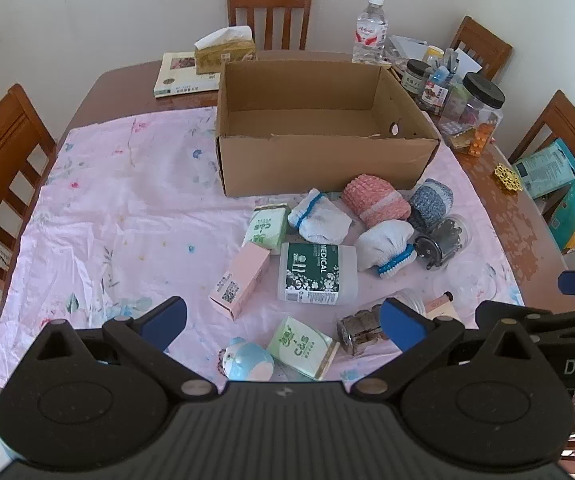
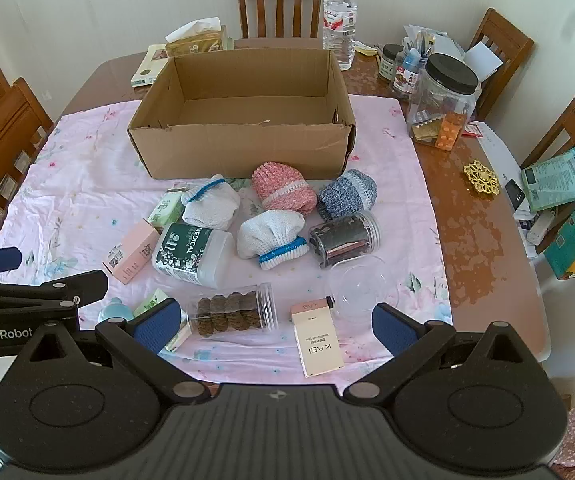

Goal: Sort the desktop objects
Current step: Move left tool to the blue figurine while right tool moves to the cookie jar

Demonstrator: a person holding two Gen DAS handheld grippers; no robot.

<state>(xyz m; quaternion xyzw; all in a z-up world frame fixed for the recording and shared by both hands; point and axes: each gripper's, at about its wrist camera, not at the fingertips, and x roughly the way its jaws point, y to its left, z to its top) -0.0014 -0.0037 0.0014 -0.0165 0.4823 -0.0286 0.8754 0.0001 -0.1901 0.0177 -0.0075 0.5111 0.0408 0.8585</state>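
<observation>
Where pink cloth (image 2: 87, 168) lies bare, open room left of cardboard box (image 2: 243, 148).

white wall (image 1: 107, 20), wooden chairs (image 2: 279, 0), brown table (image 2: 483, 216)

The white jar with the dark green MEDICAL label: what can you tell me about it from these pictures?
The MEDICAL jar is a wide cylinder of cloudy white plastic, wrapped in a dark green label with white flowers and lettering. It lies on its side on the pink floral cloth, amid the clutter in front of the cardboard box. A pink carton lies close on one side, a white rolled sock with blue trim on the other. Whether they touch is unclear. Neither claw touches it.
</observation>
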